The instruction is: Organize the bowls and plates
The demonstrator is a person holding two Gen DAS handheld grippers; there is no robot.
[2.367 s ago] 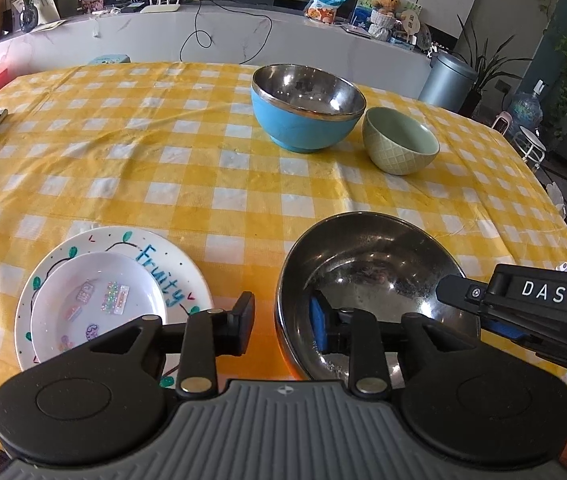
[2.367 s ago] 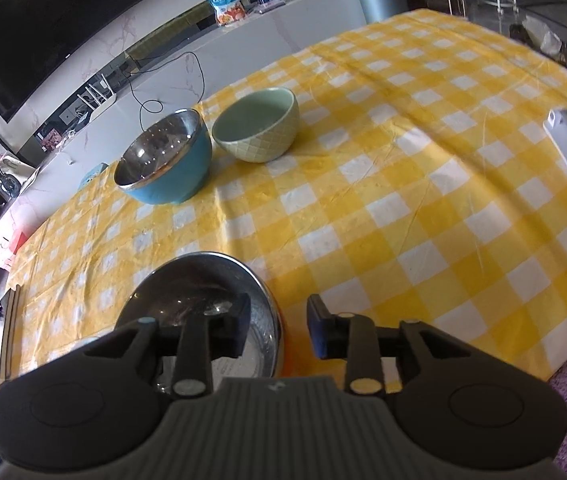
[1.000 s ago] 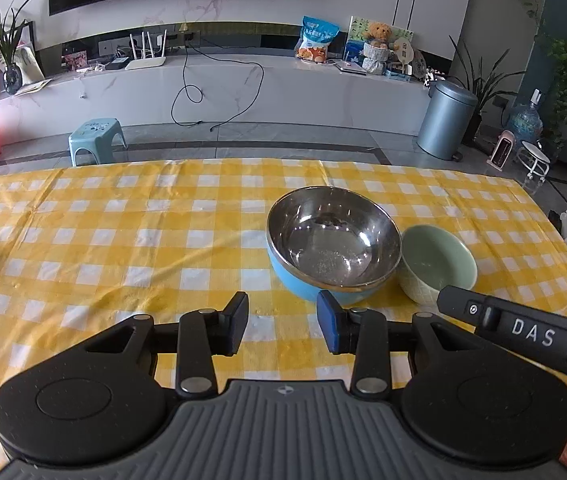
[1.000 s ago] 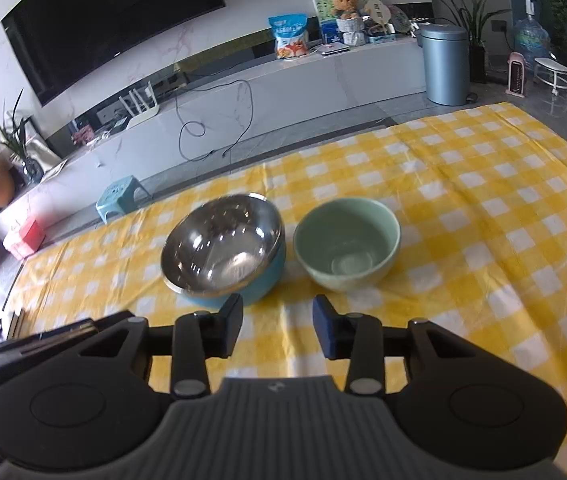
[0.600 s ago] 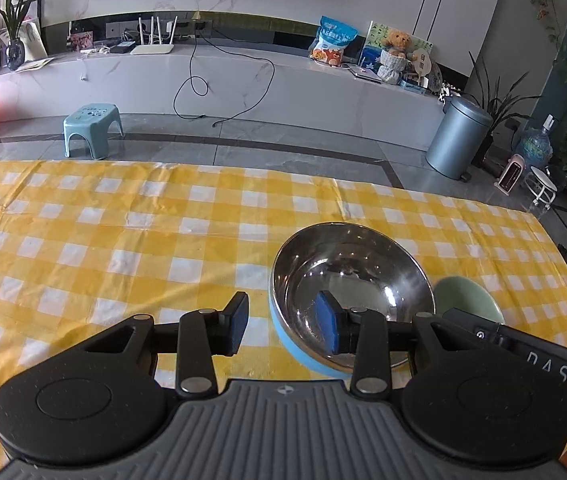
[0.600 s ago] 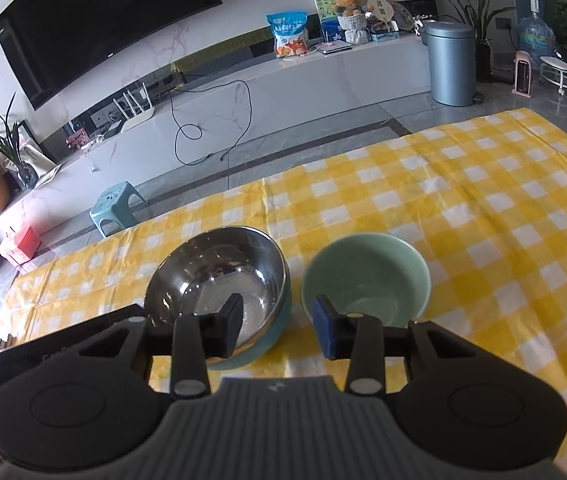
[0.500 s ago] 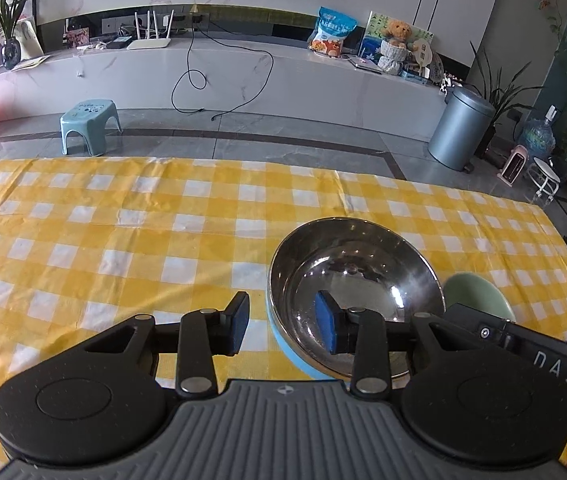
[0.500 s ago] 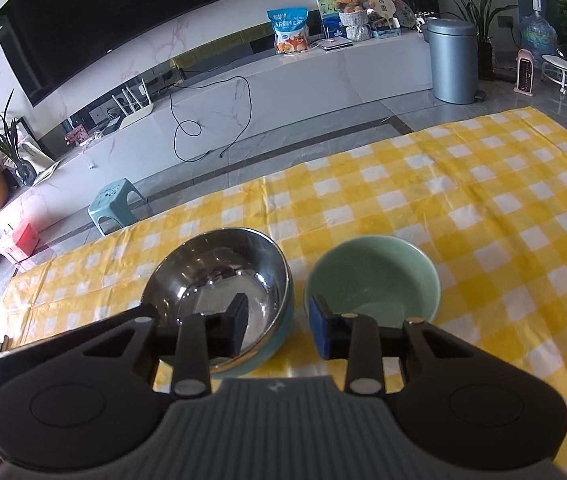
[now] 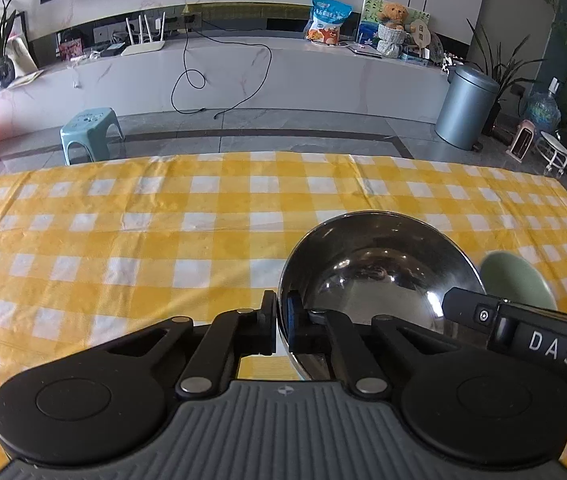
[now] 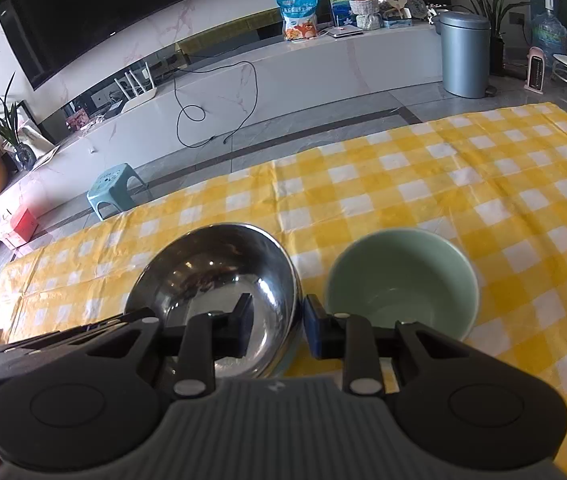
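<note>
The steel bowl (image 9: 375, 276) stands at the desk's (image 9: 123, 240) far edge. The left gripper (image 9: 281, 320) fingers pinch its nine-o'clock rim; the right gripper (image 10: 277, 322) fingers are closing astride the three-o'clock rim. It looks stiff, light and slippery.

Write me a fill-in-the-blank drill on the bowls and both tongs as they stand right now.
1. The left tongs are shut on the rim of the ____ bowl.
2. The right tongs straddle that same bowl's rim, their jaws still ____.
3. Next to it stands an empty ____ bowl.
4. Both bowls rest on a yellow-and-white ____ tablecloth.

Missing words: steel; closing; green; checked
</note>
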